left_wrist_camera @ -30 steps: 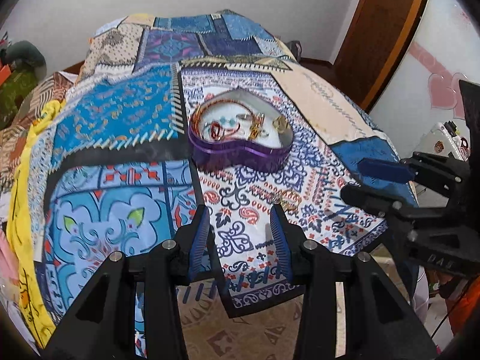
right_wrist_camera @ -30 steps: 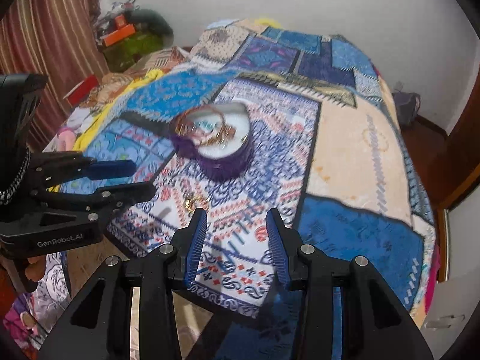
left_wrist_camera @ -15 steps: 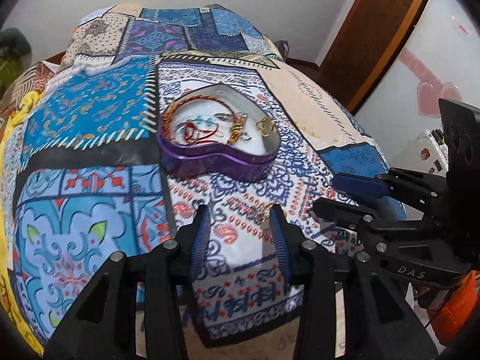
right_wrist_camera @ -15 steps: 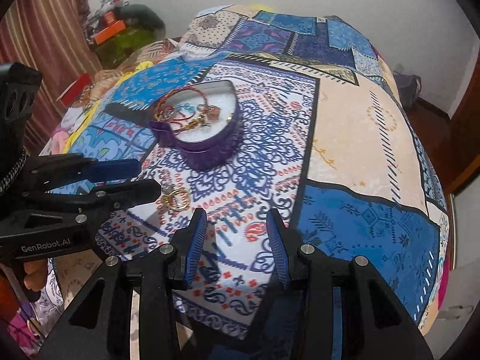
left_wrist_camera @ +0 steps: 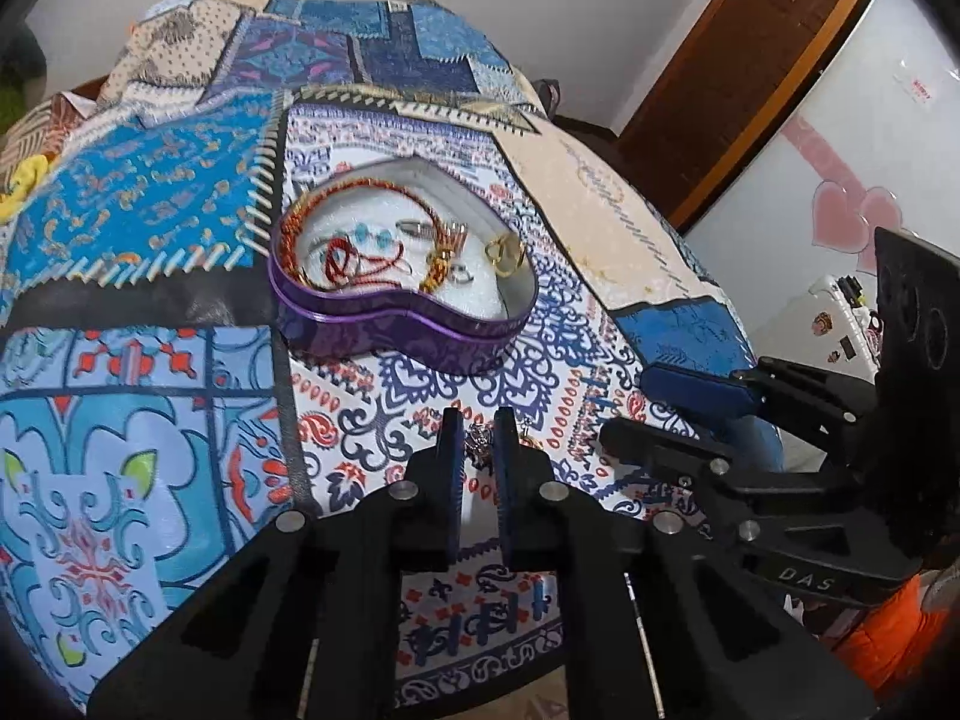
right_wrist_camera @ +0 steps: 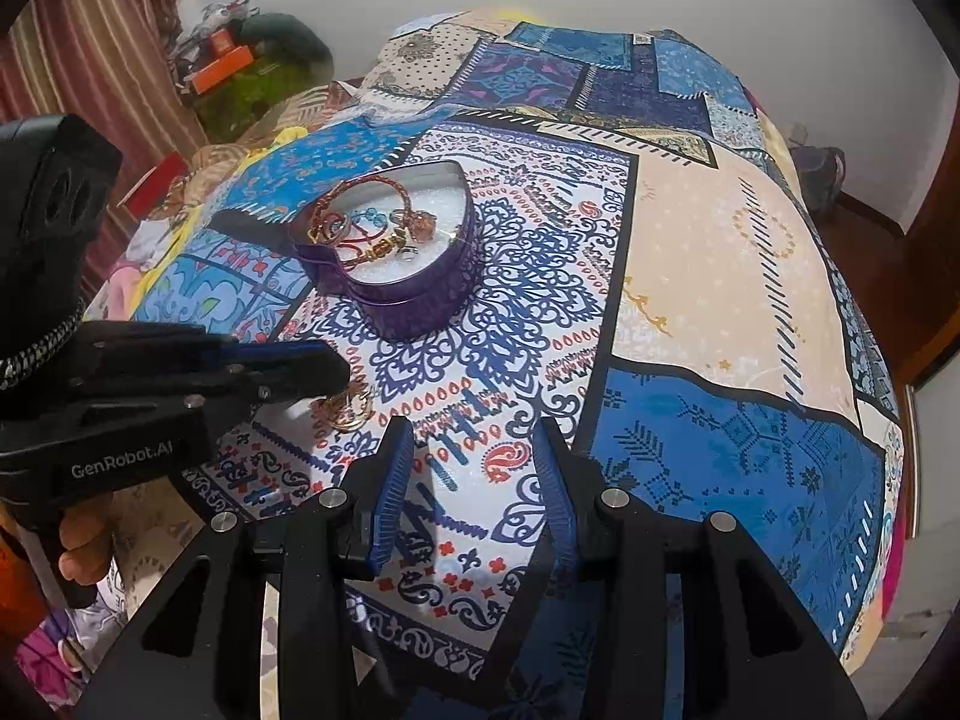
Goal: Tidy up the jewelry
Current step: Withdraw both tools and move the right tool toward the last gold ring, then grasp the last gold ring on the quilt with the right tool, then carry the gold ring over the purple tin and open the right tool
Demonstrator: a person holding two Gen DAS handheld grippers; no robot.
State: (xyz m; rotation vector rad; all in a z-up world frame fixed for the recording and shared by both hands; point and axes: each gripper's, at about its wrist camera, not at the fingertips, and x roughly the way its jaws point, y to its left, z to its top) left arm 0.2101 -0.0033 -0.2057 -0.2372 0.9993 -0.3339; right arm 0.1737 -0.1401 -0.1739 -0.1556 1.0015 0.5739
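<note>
My left gripper [left_wrist_camera: 477, 441] has its blue ribbed pads drawn close together around a small gold earring [left_wrist_camera: 480, 441] that lies on the bedspread [left_wrist_camera: 150, 420]; a narrow slit is left between the pads, and I cannot tell whether they truly pinch the metal or merely flank it. From the right wrist camera the same piece [right_wrist_camera: 348, 411] shows as a filigree hoop with a little dangling bit, lying just under the left gripper's fingertips [right_wrist_camera: 324, 363] (the tips hide part of it).

Further up the bed, near the middle of the white paisley panel, sits the heart-shaped tin [left_wrist_camera: 402, 330], purple, glossy, with a raised lip and a pale lining. Inside it I see a twisted red-and-gold cord necklace [left_wrist_camera: 360, 198] curled along the wall, a red thread bracelet [left_wrist_camera: 345, 258] with turquoise beads, a gold tassel [left_wrist_camera: 444, 246], and a gold hoop [left_wrist_camera: 504, 252] toward the right lobe. The tin stands well apart from the earring.

The bedspread is a printed patchwork, matte cotton by the look, in blues, cream and orange.

My right gripper [right_wrist_camera: 474, 474] hangs over the near edge of the bed with its pads wide apart, holding nothing and touching nothing.
</note>
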